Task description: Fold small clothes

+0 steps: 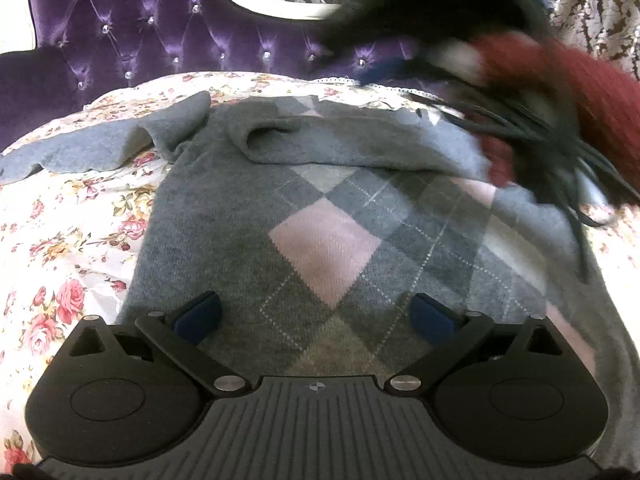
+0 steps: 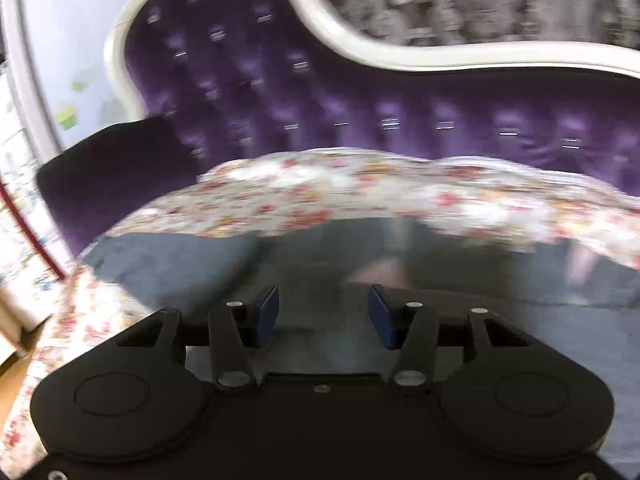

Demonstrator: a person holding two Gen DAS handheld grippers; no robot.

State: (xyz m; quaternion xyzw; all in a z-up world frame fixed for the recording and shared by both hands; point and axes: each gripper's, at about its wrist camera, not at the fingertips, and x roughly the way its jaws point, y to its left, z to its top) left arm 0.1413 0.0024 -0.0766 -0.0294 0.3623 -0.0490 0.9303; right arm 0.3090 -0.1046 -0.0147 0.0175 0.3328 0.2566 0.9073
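One grey knit sweater with pink argyle diamonds point(image 1: 320, 240) lies spread mid-bed on the floral bedsheet point(image 1: 60, 240). Left gripper point(image 1: 316, 316) gapes wide, right gripper point(image 2: 323, 312) half-open, both empty. It's soft and floppy, so I'd pinch a sleeve or hem edge.

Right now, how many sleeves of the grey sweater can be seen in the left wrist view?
1. The sleeve lies spread out to the upper left of the sweater on the floral sheet. The other sleeve cannot be picked out; it may be hidden under the blurred arm at the upper right.
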